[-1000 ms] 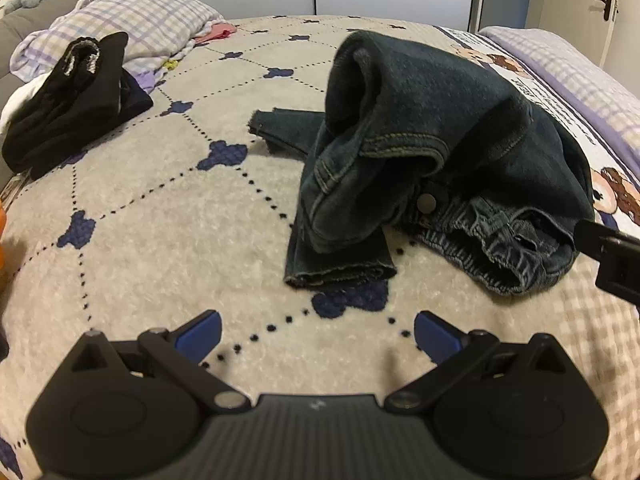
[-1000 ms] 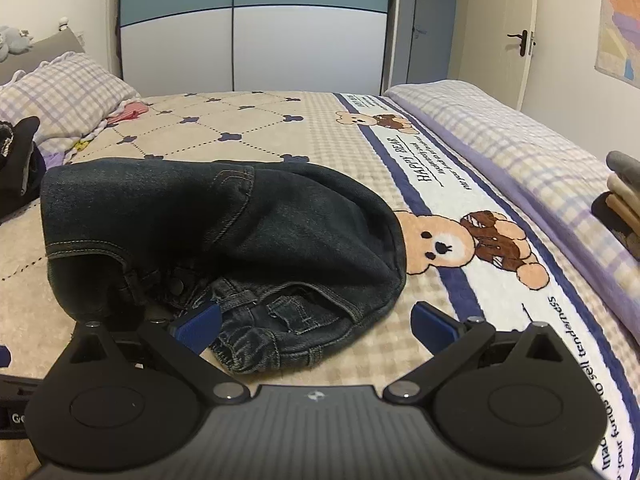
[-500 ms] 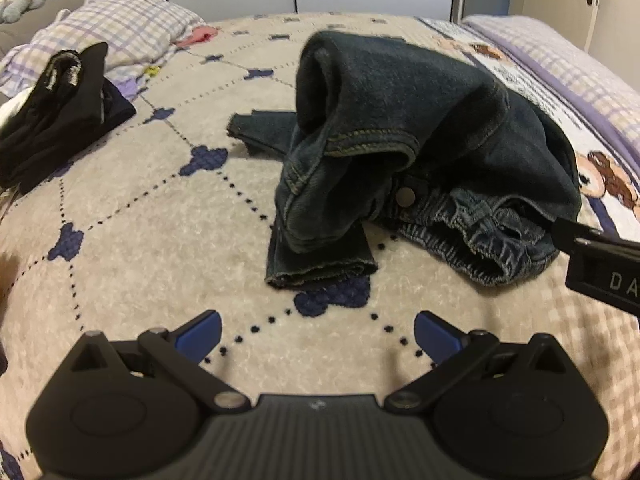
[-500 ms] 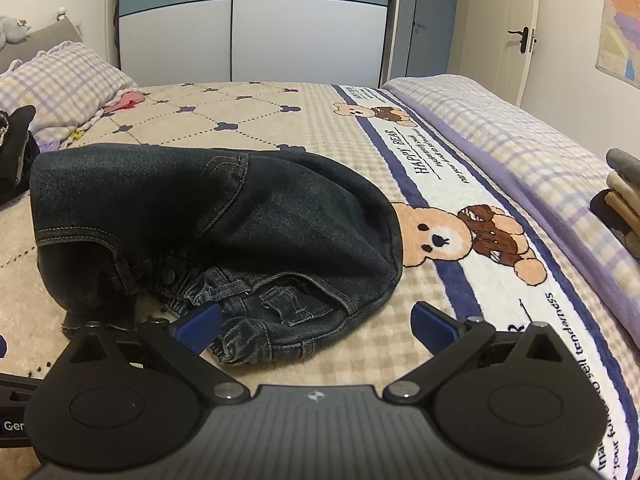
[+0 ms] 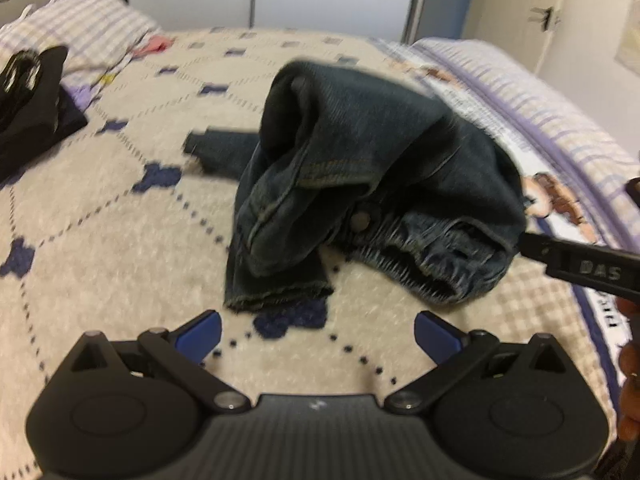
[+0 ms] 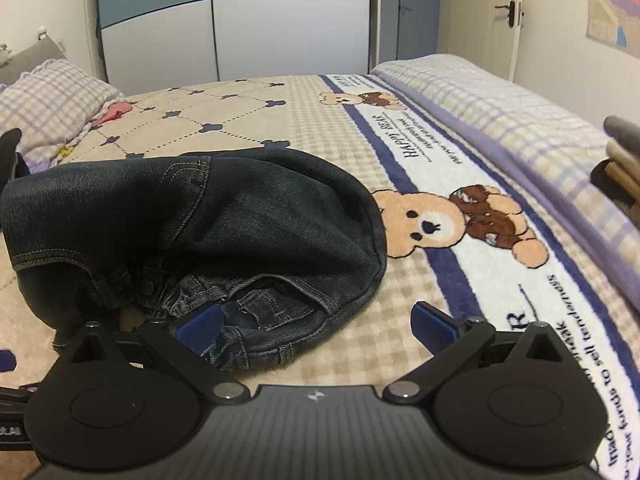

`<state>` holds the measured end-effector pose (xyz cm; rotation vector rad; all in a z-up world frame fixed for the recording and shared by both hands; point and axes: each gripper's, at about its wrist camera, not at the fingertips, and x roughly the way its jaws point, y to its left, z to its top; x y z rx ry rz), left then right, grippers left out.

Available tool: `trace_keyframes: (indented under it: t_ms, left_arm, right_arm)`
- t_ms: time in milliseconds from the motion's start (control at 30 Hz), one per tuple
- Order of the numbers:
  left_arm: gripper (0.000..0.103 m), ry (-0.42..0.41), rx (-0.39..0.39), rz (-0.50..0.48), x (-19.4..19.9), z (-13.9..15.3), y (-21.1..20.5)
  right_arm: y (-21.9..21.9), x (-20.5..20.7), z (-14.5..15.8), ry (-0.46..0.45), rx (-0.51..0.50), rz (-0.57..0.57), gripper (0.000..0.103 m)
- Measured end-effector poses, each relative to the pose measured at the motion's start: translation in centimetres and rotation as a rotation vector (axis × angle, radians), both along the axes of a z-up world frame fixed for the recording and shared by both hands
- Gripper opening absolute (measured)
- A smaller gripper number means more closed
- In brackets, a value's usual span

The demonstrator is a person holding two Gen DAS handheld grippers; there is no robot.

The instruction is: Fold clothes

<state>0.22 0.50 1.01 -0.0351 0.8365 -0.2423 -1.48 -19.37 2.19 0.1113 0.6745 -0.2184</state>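
Note:
Dark blue jeans (image 5: 360, 184) lie in a rumpled heap on the bed, one hemmed leg end toward me and the elastic waistband on the right. My left gripper (image 5: 318, 334) hangs open just short of that hem, nothing between its blue pads. In the right wrist view the same jeans (image 6: 224, 232) fill the left half, waistband and pocket nearest. My right gripper (image 6: 316, 326) is open at the waistband, its left pad over the denim. The right gripper's black body shows at the left wrist view's right edge, with part of a hand.
A black garment (image 5: 32, 96) lies at the left by a checked pillow (image 5: 92, 24). A bear-print blanket (image 6: 460, 208) and a purple checked quilt (image 6: 520, 120) cover the bed's right side. Folded clothes (image 6: 620, 168) are stacked at the far right. Wardrobe doors (image 6: 256, 24) stand behind.
Both grippers have edged closer to the jeans and tilted slightly; the left view is now motion-blurred. The jeans have not moved. Both grippers stay open.

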Motion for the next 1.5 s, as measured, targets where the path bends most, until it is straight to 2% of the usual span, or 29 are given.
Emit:
trace_keyframes:
  t_ms: [167,433,567,700,767,833,900,1000,1133,1267,1500]
  left_arm:
    - [0.103,-0.056,-0.102,-0.039,-0.1,0.2,1.1]
    - [0.103,-0.011,-0.215,-0.087,0.4,-0.5,2.1]
    - [0.103,-0.011,-0.225,-0.101,0.6,-0.6,2.5]
    - [0.103,-0.021,-0.187,-0.100,0.7,-0.6,2.5]
    - [0.103,-0.028,-0.172,-0.094,0.6,-0.5,2.6]
    - [0.103,-0.035,-0.157,-0.085,0.6,-0.5,2.6]
    - [0.103,-0.031,-0.151,-0.073,0.7,-0.6,2.8]
    - [0.103,-0.006,-0.167,-0.027,1.1,-0.8,3.4]
    - [0.103,0.021,-0.158,0.038,1.7,-1.2,4.1]
    - [0.103,0.045,-0.178,0.065,2.0,-1.5,4.8]
    - [0.102,0.082,-0.232,0.085,2.3,-1.9,5.3]
  right_arm:
    - [-0.5,0.3,-0.2,0.001,0.045,0.050,0.103]
    - [-0.7,1.5,-1.2,0.061,0.080,0.196,0.103]
    - [-1.2,1.8,-1.4,0.064,0.102,0.224,0.102]
    - [-0.8,2.5,-1.8,0.097,0.056,0.263,0.096]
    - [-0.3,2.8,-2.0,0.125,0.038,0.300,0.090]
    - [0.2,2.9,-2.3,0.154,0.036,0.334,0.076]
    - [0.5,2.9,-2.5,0.172,0.038,0.360,0.069]
    - [1.1,2.8,-2.8,0.181,0.021,0.400,0.065]
    - [2.0,2.6,-3.3,0.178,-0.026,0.490,0.054]
    - [2.7,2.6,-4.0,0.168,-0.106,0.549,0.054]
    - [2.9,2.4,-4.1,0.158,-0.172,0.611,0.055]
